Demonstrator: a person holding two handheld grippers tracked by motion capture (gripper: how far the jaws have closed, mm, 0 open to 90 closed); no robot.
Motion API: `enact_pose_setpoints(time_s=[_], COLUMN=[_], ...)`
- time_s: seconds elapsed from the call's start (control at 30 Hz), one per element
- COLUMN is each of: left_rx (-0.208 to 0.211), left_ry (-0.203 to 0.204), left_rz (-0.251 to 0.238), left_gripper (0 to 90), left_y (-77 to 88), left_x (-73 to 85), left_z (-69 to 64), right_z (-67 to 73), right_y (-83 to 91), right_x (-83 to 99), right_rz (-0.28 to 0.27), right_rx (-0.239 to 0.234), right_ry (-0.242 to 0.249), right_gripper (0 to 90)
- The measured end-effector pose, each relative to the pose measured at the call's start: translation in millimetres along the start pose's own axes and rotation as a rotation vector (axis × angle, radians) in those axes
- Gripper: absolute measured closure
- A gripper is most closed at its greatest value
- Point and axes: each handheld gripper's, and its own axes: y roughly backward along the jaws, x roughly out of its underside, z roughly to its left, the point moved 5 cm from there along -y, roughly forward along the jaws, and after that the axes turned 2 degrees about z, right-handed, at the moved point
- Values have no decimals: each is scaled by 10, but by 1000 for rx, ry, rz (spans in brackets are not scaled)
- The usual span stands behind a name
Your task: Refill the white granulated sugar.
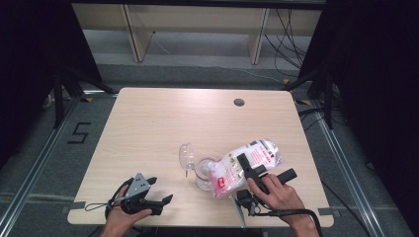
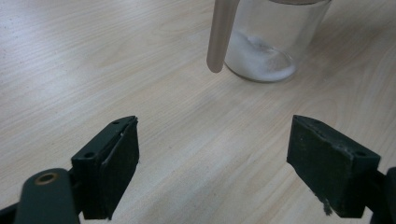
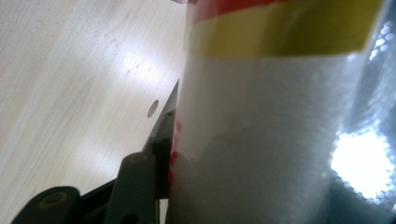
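A clear plastic bag point(image 1: 249, 160) of white grains with red print lies tilted, its lower end over a small glass jar point(image 1: 203, 174). The jar's hinged lid point(image 1: 186, 157) stands open to the left. My right gripper point(image 1: 267, 167) is shut on the bag; in the right gripper view the bag point(image 3: 266, 130) presses against the left jaw. In the left gripper view the jar point(image 2: 271, 42) has a little white powder at its bottom. My left gripper point(image 1: 162, 189) rests near the front left edge, open with nothing in it point(image 2: 212, 163), pointing at the jar.
The light wooden table point(image 1: 148, 123) has a round cable hole point(image 1: 239, 102) at the back right. Black curtains flank both sides. A wooden bench frame and cables stand on the floor beyond the far edge.
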Motion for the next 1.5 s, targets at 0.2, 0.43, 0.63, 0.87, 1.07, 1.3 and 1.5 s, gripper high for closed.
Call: enact_pose_setpoints(time_s=[0.2, 0.43, 0.63, 0.87, 1.07, 1.3, 1.5], left_rx=[2, 0, -3, -2, 3, -2, -1], left_ry=[8, 16, 38, 26, 7, 33, 31], left_rz=[-2, -8, -3, -6, 1, -5, -5], left_gripper=[166, 166, 166, 166, 166, 166, 166], left_y=[-3, 3, -1, 0, -9, 0, -1], left_x=[3, 1, 8, 10, 5, 7, 2], left_z=[1, 6, -6, 11, 13, -3, -4], right_z=[-14, -19, -41, -60, -48, -68, -65], right_y=[19, 33, 34, 34, 37, 41, 38], right_x=[6, 18, 13, 18, 8, 32, 55], right_rz=[2, 8, 4, 3, 0, 3, 0], right_rx=[6, 15, 19, 23, 24, 27, 28], right_ry=[6, -7, 7, 47, 15, 50, 34], right_gripper=[579, 581, 582, 584, 586, 588, 589])
